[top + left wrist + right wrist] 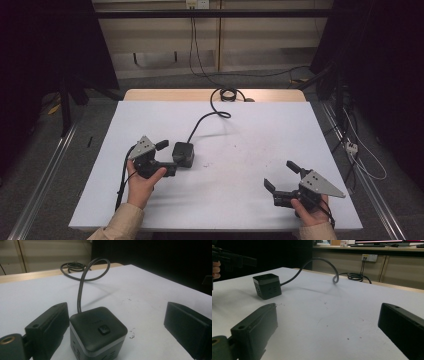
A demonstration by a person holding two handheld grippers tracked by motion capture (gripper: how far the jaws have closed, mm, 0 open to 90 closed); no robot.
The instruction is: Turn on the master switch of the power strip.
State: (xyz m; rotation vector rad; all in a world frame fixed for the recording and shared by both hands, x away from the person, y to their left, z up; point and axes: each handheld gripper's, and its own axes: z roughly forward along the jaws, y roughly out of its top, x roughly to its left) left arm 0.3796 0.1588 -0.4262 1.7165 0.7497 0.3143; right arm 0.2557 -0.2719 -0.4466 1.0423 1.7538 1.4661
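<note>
On the white table (pixel 240 130), cube socket (pixel 183 153) between left gripper (pixel 167 157) wide jaws, right gripper (pixel 280 176) wide, apart.

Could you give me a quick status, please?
Left gripper open, jaws either side of black cube-shaped power strip. Right gripper open, clear of it. Black cable trails away.

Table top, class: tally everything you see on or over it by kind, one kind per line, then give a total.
Power cube: 1
Cable: 1
Grippers, left gripper and right gripper: 2
Total: 4
</note>
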